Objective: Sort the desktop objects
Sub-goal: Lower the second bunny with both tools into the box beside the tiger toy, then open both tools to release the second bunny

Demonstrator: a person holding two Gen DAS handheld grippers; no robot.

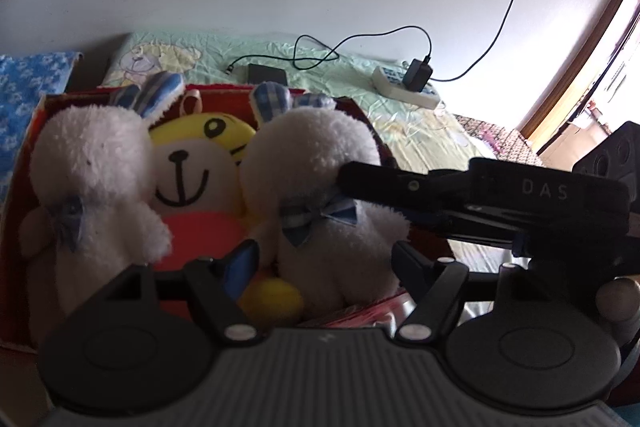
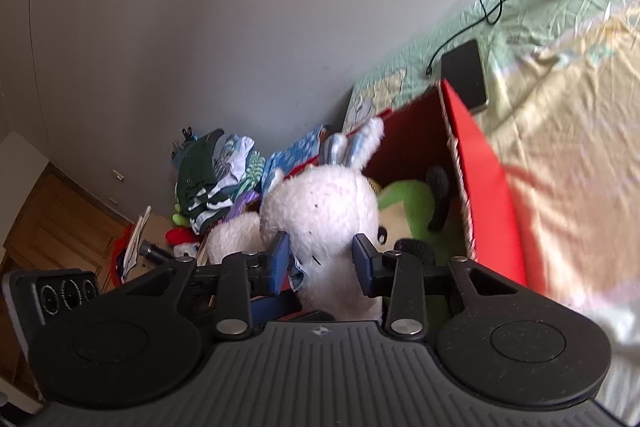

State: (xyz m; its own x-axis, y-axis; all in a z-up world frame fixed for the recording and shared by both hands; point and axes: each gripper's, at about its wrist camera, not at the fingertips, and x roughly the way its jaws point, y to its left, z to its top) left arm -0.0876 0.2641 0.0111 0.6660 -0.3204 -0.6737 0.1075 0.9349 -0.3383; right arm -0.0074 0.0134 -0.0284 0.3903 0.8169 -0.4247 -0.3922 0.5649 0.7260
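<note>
Settling the second rabbit into the red box

Holding a white plush rabbit (image 2: 320, 211) by the head, our right tongs (image 2: 320, 259) have both blue pads pressed into the fur, 1 on each side, jaws part closed around it. In the left wrist view the same tongs (image 1: 400, 187) reach in from the right, level with that rabbit's (image 1: 320, 187) neck and bow.

The rabbit sits upright inside the red box (image 2: 472, 155), its long axis running from feet to ears, ears toward the wall. It stands directly ahead of the right tongs and just ahead of our left tongs (image 1: 324, 263), which are wide open and hold nothing. Beside it in the box are a yellow tiger toy (image 1: 192, 171) in the middle and 1 more white rabbit (image 1: 92, 179) at the left; a green plush (image 2: 404, 203) lies behind.

We judge the rabbit placed, so release falls to the right hand, which needs only to spread and back straight out.
</note>
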